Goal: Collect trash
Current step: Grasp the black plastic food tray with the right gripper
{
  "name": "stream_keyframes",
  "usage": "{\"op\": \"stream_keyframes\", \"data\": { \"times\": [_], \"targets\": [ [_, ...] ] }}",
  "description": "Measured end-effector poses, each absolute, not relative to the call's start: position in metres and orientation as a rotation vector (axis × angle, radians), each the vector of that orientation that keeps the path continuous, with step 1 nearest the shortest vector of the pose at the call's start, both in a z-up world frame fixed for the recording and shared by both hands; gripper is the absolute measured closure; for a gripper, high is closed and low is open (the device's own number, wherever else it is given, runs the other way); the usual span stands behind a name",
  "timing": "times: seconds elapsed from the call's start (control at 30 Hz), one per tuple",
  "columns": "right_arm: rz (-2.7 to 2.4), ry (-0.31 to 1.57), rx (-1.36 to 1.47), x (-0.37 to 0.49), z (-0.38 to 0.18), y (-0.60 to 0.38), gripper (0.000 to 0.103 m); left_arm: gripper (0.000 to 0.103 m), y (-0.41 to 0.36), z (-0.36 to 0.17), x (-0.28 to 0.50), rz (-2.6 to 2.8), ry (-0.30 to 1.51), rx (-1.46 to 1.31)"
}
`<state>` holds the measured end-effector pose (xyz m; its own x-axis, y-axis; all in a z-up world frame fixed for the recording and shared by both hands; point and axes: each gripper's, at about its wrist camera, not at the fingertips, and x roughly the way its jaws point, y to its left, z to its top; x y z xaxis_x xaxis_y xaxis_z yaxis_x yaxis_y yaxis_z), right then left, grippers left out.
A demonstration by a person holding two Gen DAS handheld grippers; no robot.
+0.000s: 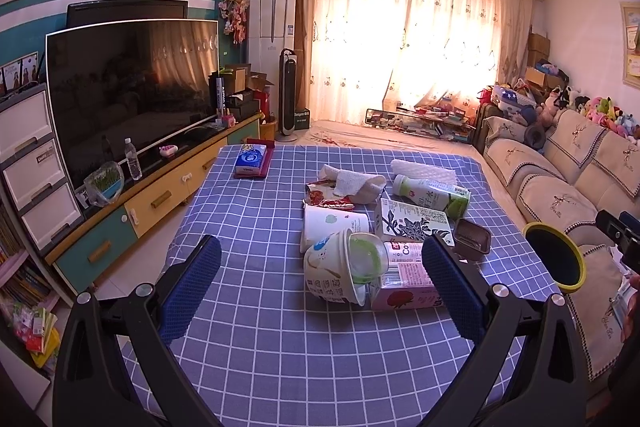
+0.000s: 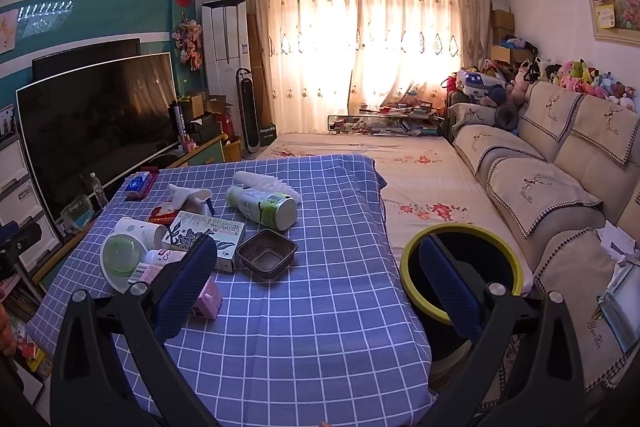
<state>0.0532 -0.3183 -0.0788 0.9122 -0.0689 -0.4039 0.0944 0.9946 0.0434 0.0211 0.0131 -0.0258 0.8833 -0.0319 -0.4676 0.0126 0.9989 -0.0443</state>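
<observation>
Both grippers hang released over the checked surface (image 1: 280, 347), fingers spread and empty: the left gripper (image 1: 320, 287) faces the trash heap, the right gripper (image 2: 320, 283) sits further right. From left to right lie a yogurt cup (image 1: 340, 267), pink carton (image 1: 404, 283), brown tray (image 2: 267, 254) and green bottle (image 2: 264, 207). Beside the surface's right edge stands the yellow-rimmed bin (image 2: 460, 267).

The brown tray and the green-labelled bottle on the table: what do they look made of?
Brown tray: likely thin moulded plastic, with ribbed walls and a slight sheen. Green-labelled bottle: probably plastic, with an opaque white body under a glossy printed wrap. Neither is certain from looks alone.
</observation>
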Motion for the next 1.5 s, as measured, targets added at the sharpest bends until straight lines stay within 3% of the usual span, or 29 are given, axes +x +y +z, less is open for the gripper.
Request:
{"op": "stream_keyframes", "data": {
  "times": [0.33, 0.9, 0.97, 1.13, 1.3, 1.4, 1.43, 1.5],
  "targets": [
    [-0.057, 0.485, 0.062, 0.085, -0.094, -0.316, 0.006, 0.004, 0.018, -0.038, 0.036, -0.012, 0.520, -0.055],
    [0.037, 0.748, 0.031, 0.231, -0.150, -0.302, 0.007, 0.004, 0.038, -0.077, 0.082, 0.029, 0.594, -0.081],
    [0.056, 0.811, 0.053, 0.248, -0.160, -0.305, 0.025, 0.004, 0.040, -0.079, 0.086, 0.036, 0.595, -0.082],
    [0.088, 0.907, 0.075, 0.272, -0.183, -0.306, 0.047, 0.004, 0.044, -0.085, 0.096, 0.045, 0.604, -0.086],
    [0.102, 0.942, 0.092, 0.281, -0.193, -0.306, 0.058, 0.004, 0.043, -0.093, 0.105, 0.038, 0.623, -0.091],
    [0.100, 0.958, 0.091, 0.284, -0.197, -0.306, 0.074, 0.004, 0.039, -0.095, 0.107, 0.035, 0.627, -0.088],
    [0.101, 0.965, 0.093, 0.287, -0.198, -0.306, 0.083, 0.004, 0.040, -0.095, 0.106, 0.034, 0.627, -0.088],
    [0.103, 0.960, 0.098, 0.286, -0.199, -0.307, 0.084, 0.004, 0.039, -0.096, 0.108, 0.031, 0.629, -0.090]
  ]
}}
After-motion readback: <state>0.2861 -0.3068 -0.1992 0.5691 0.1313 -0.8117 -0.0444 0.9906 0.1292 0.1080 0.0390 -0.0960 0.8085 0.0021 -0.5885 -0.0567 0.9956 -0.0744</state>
